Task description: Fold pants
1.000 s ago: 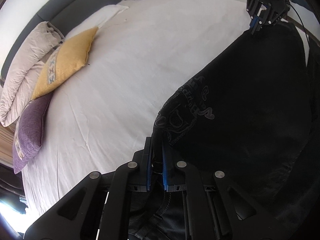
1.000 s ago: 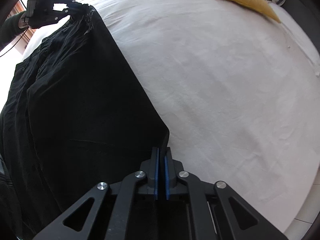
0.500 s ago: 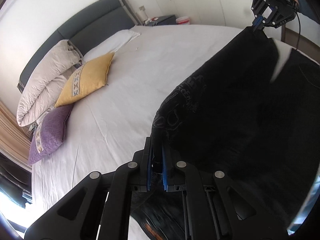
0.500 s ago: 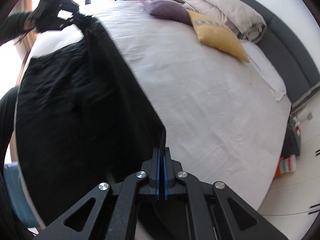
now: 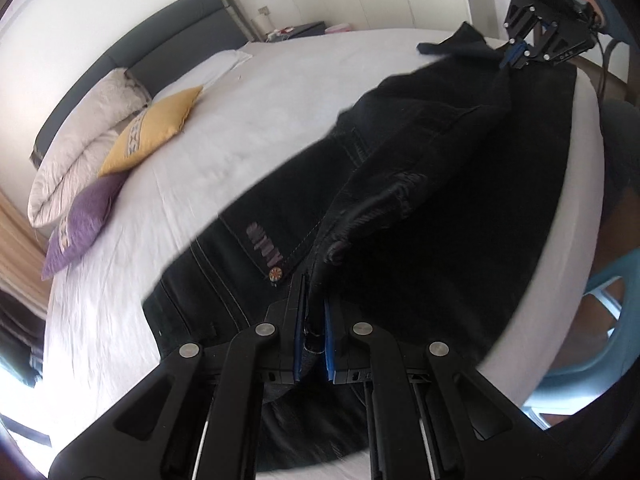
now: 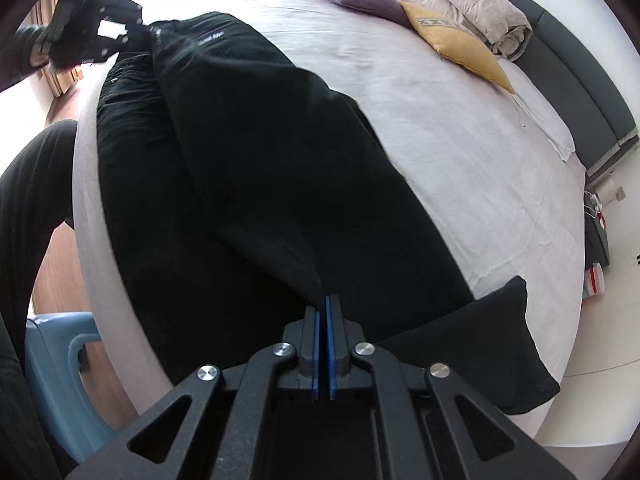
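Pants (image 5: 440, 208) now lower, across bed (image 5: 248, 128)

Black pants (image 5: 460, 184) with pale stitching on a white bed sheet (image 5: 260, 100) — mustard cushion (image 5: 152, 132), purple cushion (image 5: 86, 220), grey headboard (image 5: 168, 44).

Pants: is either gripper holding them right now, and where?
Both. Left gripper pinches the black pants at the waistband end near the button; right gripper pinches a leg end.

Left hand-held gripper (image 5: 311, 320) clamped, right hand-held gripper (image 6: 323, 320) clamped
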